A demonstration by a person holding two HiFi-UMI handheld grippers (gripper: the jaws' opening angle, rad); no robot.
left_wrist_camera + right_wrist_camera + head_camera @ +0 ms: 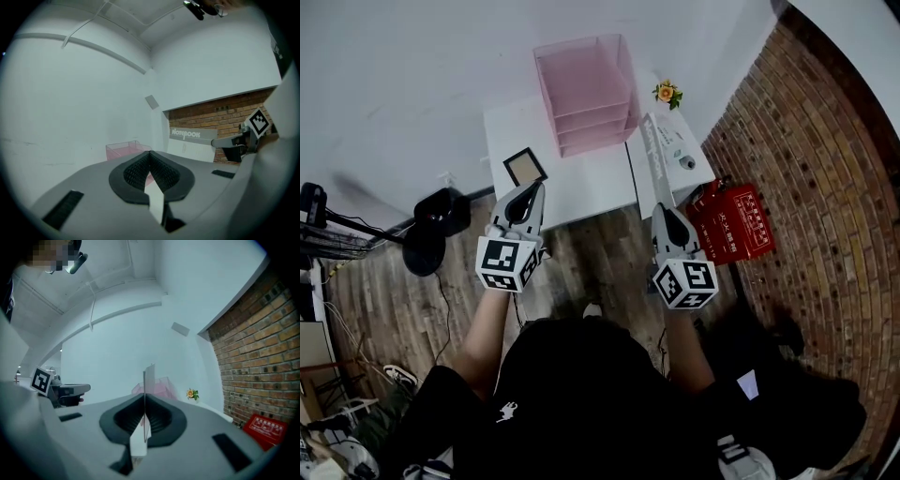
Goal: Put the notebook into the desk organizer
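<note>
Right tool (661, 210) is clamped shut on the notebook (660, 155), gripping its near edge. The notebook sticks out forward in the air, standing on edge, well short of the pink desk organizer (586, 92) on the white counter (591, 183). Left tool (531, 195) is closed with nothing in it and is level beside the right one.

Risks:
- The grip is on one edge only, so the long notebook could swing or slip out on the way in.
- The notebook is on edge but the organizer shelves look flat. It likely needs rolling flat first, or it jams on a shelf lip and shoves the light organizer back.
- The small frame (525, 169) and the flower (667, 92) sit near the organizer, and a wide swing could knock them.

Hard to read:
- The right gripper view shows the notebook only as a thin edge.
- How deep the jaws bite can't be told.
- The notebook covers part of the counter's right side.
- The shelf openings are faint through the pink plastic.
</note>
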